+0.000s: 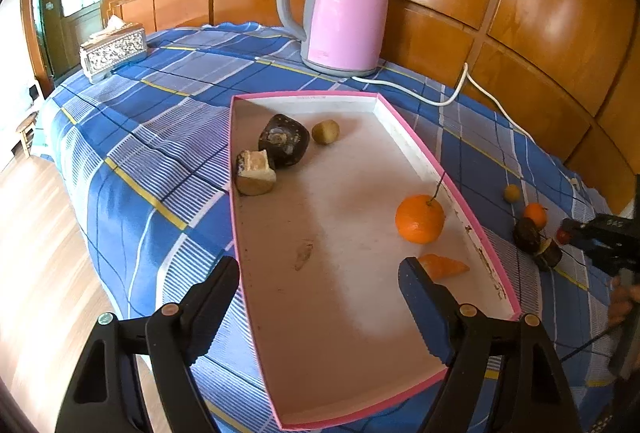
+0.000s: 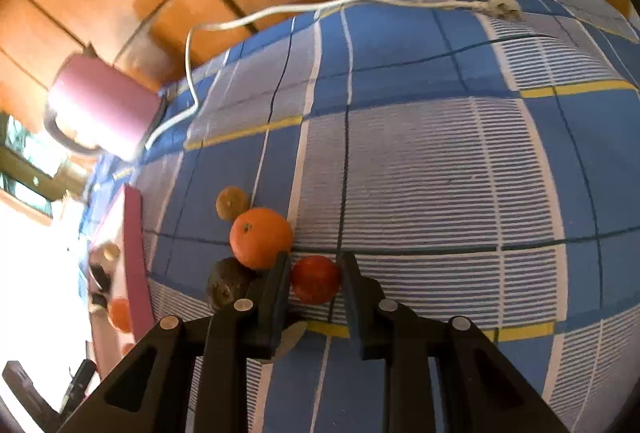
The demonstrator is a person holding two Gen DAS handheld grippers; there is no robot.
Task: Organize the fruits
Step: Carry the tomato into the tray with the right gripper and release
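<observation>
Right hand-held gripper [image 2: 315, 283] brackets the small red fruit [image 2: 315, 279] on the worktop, jaws at its flanks but grip unconfirmed; judged light, smooth, bruisable, so hold across its middle; left hand-held gripper [image 1: 320, 281] gapes empty.

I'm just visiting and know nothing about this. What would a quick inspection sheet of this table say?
Surface: blue checked cloth over the table.
Job's things: pink-rimmed tray holds an orange, an orange slice and other pieces; more fruit on the cloth, including a red fruit.
Clutter: pink kettle, tissue box.
Grippers: left gripper open over the tray; right gripper around the red fruit.
Cables: white cord, unplugged.
Surroundings: wooden wall panels.
</observation>
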